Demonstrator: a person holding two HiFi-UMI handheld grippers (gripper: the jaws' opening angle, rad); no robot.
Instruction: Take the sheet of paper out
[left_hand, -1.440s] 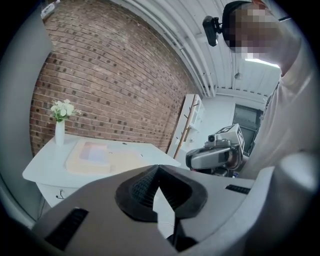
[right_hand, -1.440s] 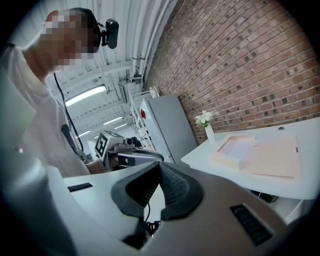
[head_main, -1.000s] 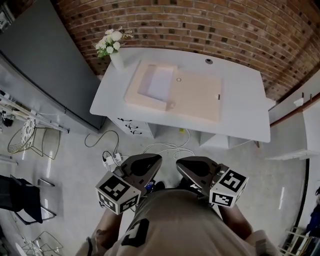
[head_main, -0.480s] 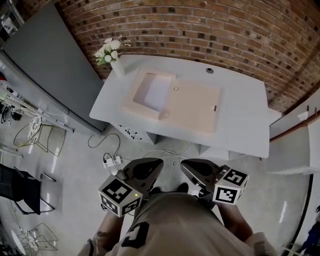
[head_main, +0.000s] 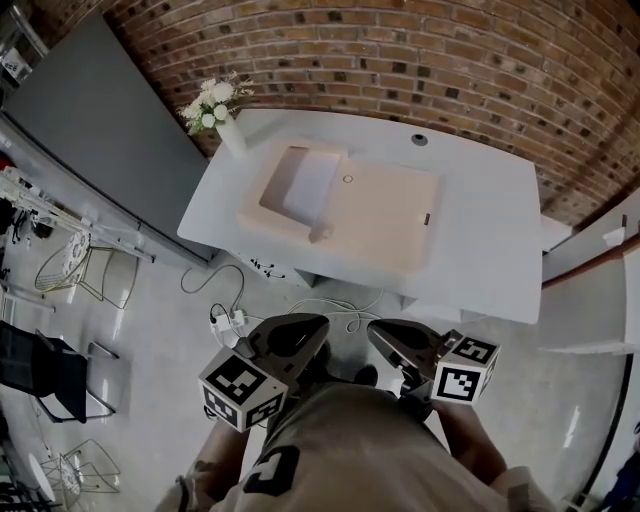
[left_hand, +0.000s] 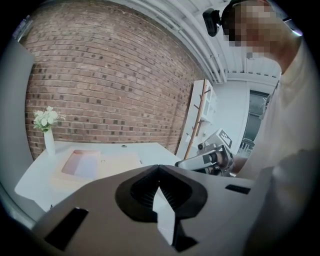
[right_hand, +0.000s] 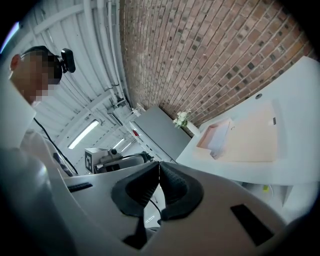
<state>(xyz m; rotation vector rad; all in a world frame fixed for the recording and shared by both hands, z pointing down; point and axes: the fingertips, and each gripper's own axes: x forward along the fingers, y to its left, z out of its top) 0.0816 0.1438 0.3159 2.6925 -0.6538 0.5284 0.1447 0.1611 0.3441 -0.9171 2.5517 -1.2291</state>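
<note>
Beige box (head_main: 385, 215) slightly nearer than before; left gripper (head_main: 312, 325), right gripper (head_main: 378, 330) fingers together, empty.

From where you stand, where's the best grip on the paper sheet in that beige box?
Likely take the sheet by its left edge, coming from above at the open left end of the beige box. It lies flat in a walled recess, so a level approach looks blocked. What looks like bare floor beside that edge leaves room to slip a jaw under.
</note>
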